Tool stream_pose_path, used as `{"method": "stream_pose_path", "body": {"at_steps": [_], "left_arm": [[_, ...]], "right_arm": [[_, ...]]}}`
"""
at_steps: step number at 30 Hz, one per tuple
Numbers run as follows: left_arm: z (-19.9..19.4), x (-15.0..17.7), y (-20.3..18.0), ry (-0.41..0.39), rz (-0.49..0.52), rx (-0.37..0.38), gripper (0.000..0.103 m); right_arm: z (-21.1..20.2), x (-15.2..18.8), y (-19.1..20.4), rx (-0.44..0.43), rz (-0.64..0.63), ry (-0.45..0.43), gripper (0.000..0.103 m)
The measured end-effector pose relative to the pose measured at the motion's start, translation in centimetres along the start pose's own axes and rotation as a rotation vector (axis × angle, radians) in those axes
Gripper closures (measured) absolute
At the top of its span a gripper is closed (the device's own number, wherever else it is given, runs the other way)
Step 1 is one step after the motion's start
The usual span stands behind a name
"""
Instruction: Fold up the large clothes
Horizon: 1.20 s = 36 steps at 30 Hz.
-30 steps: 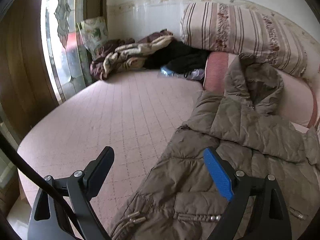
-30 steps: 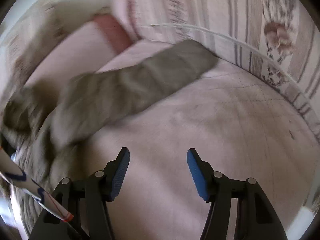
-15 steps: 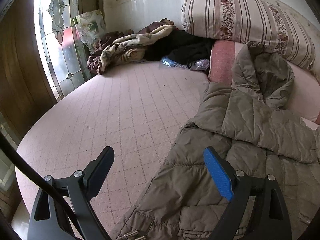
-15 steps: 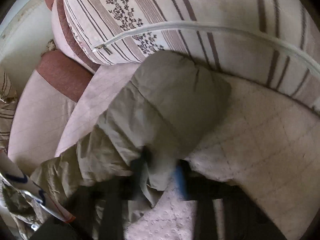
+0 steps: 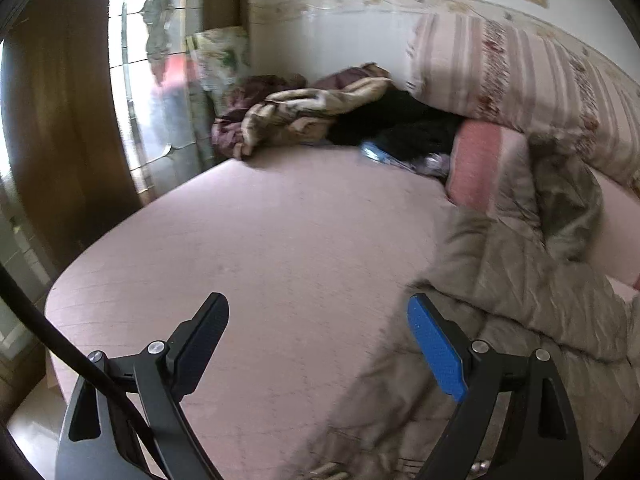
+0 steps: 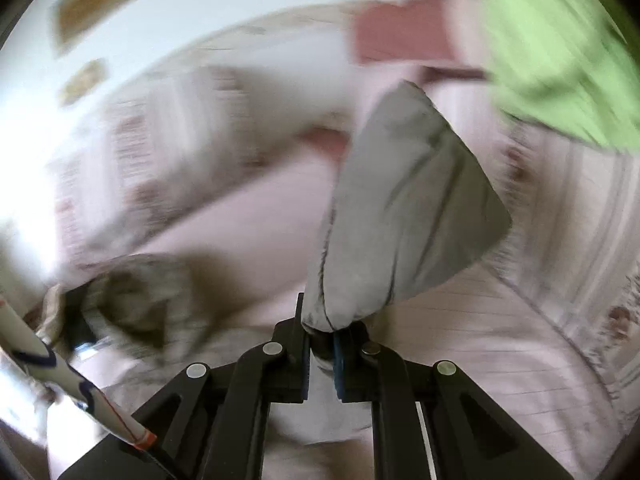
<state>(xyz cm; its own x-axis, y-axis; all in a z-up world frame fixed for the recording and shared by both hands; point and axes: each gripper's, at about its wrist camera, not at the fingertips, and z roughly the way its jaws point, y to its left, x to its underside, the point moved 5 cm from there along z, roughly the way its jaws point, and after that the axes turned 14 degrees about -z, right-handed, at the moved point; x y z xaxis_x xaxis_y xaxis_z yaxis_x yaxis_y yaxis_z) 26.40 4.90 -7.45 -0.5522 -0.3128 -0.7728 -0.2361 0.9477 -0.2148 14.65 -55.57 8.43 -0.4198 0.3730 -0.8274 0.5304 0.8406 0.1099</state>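
A large olive-brown padded jacket lies on the pink bed, at the right of the left wrist view, its hood against the pillows. My left gripper is open and empty, above the bed just left of the jacket's hem. My right gripper is shut on the end of the jacket's sleeve and holds it lifted off the bed. The rest of the jacket shows blurred at the lower left of the right wrist view.
A striped pillow and a pink pillow lie at the head of the bed. A heap of blankets and dark clothes sits in the far corner by a stained-glass window. A green cloth lies at the upper right.
My right gripper reached the sleeve end, shut on it and lifted it up. My left gripper drifted a little left, away from the jacket, and stayed open.
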Motion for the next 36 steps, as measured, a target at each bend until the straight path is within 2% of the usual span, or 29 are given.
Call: {"method": "stream_pose_path", "body": {"at_steps": [3,7,9,10,12,16,19,20,22,23,24,28,29,32,35,36], "left_arm": [[0.0,-1.2,2.1,-0.015,-0.054,-0.021,0.013],[0.2,-2.7,4.5,-0.044,-0.107,-0.06,0.013],[0.4,-3.2,5.5,-0.056,-0.122,-0.082,0.013],[0.6,-3.4,5.9,-0.059,-0.127,-0.093,0.013],[0.8,-3.7,6.7,-0.058,-0.136,-0.105,0.013],[1.6,-4.2,8.0,-0.029,-0.166,-0.103,0.013],[2.1,-4.3,8.5,-0.011,-0.184,-0.102,0.013],[2.3,-4.3,8.6,-0.005,-0.192,-0.104,0.013],[2.5,-4.1,8.6,0.011,-0.202,-0.098,0.013],[2.8,-4.0,8.4,0.023,-0.207,-0.093,0.013],[2.9,-3.9,8.3,0.029,-0.207,-0.092,0.013],[2.9,-3.4,8.0,0.04,-0.196,-0.093,0.013],[2.9,-3.3,8.0,0.038,-0.192,-0.094,0.013],[3.2,-3.0,7.8,0.048,-0.184,-0.098,0.013],[4.1,-2.8,7.5,0.089,-0.178,-0.088,0.013],[4.3,-2.7,7.4,0.095,-0.176,-0.085,0.013]], "right_arm": [[-0.8,-0.1,9.9,-0.151,-0.07,0.001,0.094],[0.3,3.8,23.4,-0.317,-0.206,0.07,0.094],[1.7,6.5,28.5,-0.359,-0.277,0.115,0.095],[3.0,8.6,32.0,-0.359,-0.34,0.148,0.095],[5.6,12.1,36.0,-0.343,-0.422,0.207,0.095],[10.9,17.8,39.7,-0.288,-0.514,0.319,0.095],[13.4,20.2,40.7,-0.247,-0.584,0.358,0.093],[13.6,20.7,41.0,-0.233,-0.613,0.359,0.089],[13.2,21.3,41.1,-0.216,-0.663,0.34,0.076],[12.9,21.6,41.6,-0.244,-0.668,0.341,0.055],[12.6,21.7,42.4,-0.29,-0.666,0.345,0.045],[10.3,21.6,45.2,-0.446,-0.693,0.333,0.044],[9.4,21.1,45.2,-0.47,-0.683,0.307,0.045],[8.9,19.9,44.6,-0.433,-0.633,0.253,0.046],[11.4,19.9,43.5,-0.352,-0.566,0.295,0.057],[12.4,20.0,43.4,-0.342,-0.541,0.324,0.056]]}}
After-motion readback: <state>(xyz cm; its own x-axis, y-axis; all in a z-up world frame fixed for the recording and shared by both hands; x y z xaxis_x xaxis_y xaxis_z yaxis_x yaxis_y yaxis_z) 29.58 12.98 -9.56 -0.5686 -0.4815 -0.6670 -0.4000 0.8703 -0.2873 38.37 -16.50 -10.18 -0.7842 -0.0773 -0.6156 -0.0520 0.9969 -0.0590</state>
